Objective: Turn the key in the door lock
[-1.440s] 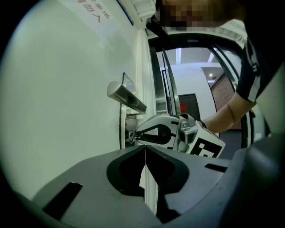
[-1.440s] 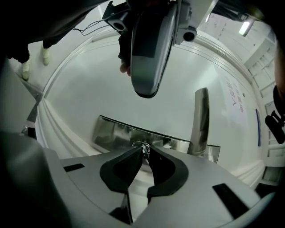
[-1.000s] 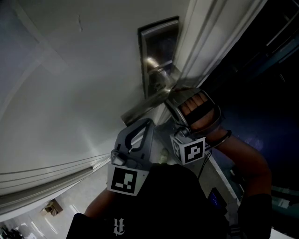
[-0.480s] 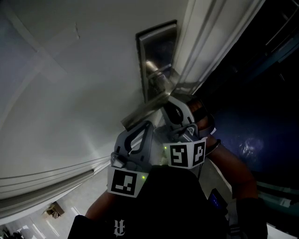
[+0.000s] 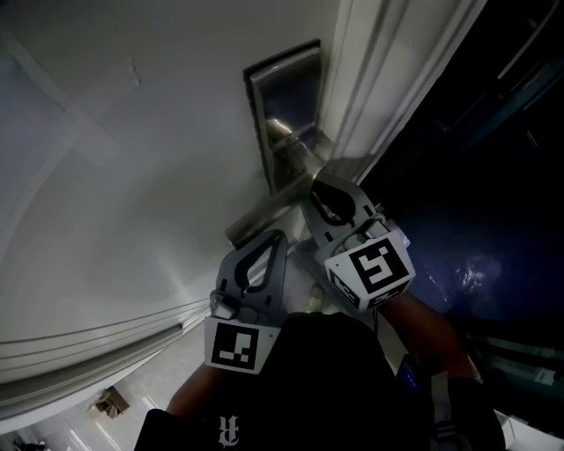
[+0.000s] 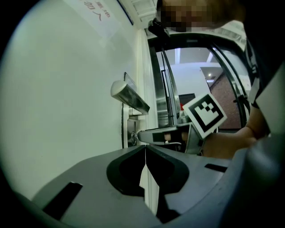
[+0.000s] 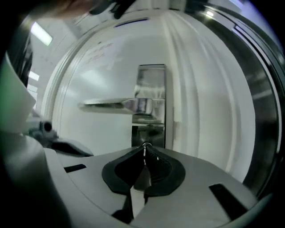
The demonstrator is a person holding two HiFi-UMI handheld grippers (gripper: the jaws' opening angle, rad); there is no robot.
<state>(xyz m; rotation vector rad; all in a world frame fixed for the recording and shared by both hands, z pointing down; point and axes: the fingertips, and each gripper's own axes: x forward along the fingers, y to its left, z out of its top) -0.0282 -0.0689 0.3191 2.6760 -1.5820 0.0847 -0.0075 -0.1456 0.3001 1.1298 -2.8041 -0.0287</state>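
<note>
Red characters (image 6: 96, 6) on the door (image 6: 67, 98), too cropped to read

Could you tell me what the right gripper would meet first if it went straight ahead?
Most likely the steel lock plate below the silver lever handle: the right gripper, apparently shut on a small metal key, points straight at it, very close.
</note>
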